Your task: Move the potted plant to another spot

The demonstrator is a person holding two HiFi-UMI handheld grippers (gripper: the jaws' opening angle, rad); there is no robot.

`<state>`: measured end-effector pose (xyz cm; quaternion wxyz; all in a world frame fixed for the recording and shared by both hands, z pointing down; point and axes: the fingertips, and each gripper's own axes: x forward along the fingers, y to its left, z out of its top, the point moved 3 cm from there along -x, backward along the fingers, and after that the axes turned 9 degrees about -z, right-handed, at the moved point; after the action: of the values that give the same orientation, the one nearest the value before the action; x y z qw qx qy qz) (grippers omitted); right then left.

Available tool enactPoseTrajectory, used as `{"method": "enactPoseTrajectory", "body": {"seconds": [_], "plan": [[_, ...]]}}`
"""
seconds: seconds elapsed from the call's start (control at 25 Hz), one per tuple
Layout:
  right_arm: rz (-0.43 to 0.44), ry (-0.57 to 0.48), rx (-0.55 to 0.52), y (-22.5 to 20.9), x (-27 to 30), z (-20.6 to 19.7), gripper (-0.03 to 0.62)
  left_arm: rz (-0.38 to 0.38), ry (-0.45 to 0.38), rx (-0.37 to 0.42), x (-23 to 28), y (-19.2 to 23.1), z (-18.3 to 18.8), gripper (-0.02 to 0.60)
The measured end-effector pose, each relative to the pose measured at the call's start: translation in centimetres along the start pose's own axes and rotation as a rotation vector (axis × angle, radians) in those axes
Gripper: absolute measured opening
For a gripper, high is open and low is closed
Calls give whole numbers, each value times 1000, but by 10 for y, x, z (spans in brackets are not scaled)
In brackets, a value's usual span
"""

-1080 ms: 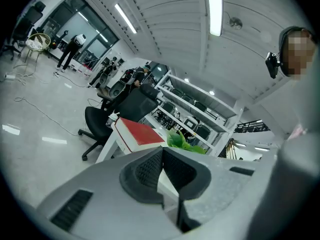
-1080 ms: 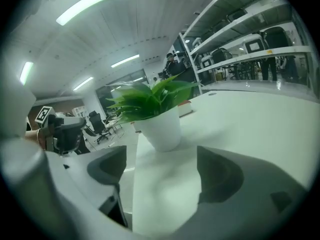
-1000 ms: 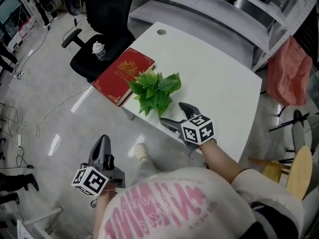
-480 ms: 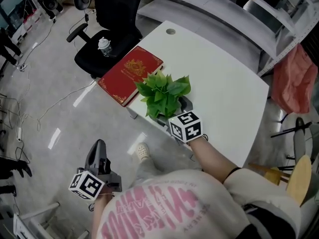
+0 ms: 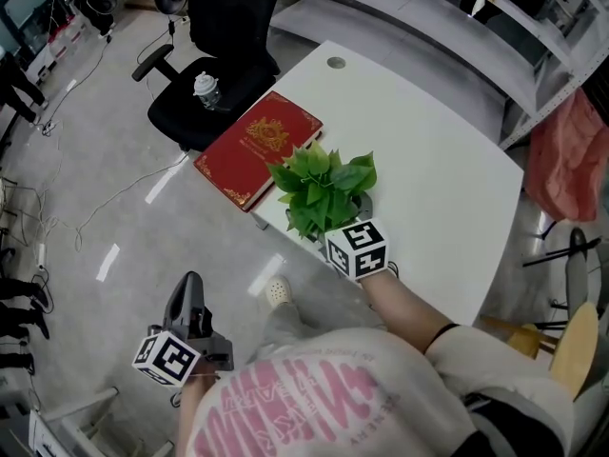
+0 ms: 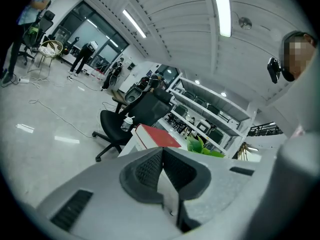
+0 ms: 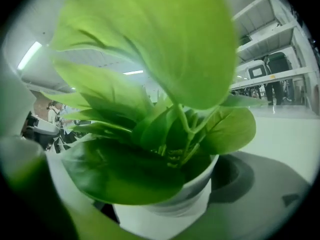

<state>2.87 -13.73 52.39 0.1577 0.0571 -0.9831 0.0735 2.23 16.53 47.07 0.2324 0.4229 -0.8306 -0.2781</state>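
Table [image 5: 447, 188]: potted plant [image 5: 324, 190] stands upright, its pot squarely between the right gripper [image 5: 341, 225] fingers. They've just opened wide, not clamping yet. Left gripper [image 6: 161, 151] pinched closed, empty, well away. Right's job.

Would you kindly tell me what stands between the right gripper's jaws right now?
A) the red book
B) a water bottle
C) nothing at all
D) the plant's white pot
D: the right gripper view shows the plant's white pot between the jaws of the right gripper, which have just been opening, while the red book lies apart on the table.
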Motion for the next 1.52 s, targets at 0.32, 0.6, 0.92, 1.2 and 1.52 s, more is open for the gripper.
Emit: {"method": "enactPoseTrajectory", "body": {"seconds": [0.32,0.6,0.92,1.2,1.52], "plan": [[-19,28,4,1,5,3,575,-17,4,-3,9,5,9,3],[-10,16,-7,4,7,17,566,-51,-5,-12,24,13,22,3],[-51,-58,45,2,20,73,566,-122,9,-19,58,27,62,3],[-97,-167,76,3,24,148,566,-222,12,32,100,26,126,3],[-166,-284,43,5,14,199,566,-302,-7,59,127,33,164,3]]}}
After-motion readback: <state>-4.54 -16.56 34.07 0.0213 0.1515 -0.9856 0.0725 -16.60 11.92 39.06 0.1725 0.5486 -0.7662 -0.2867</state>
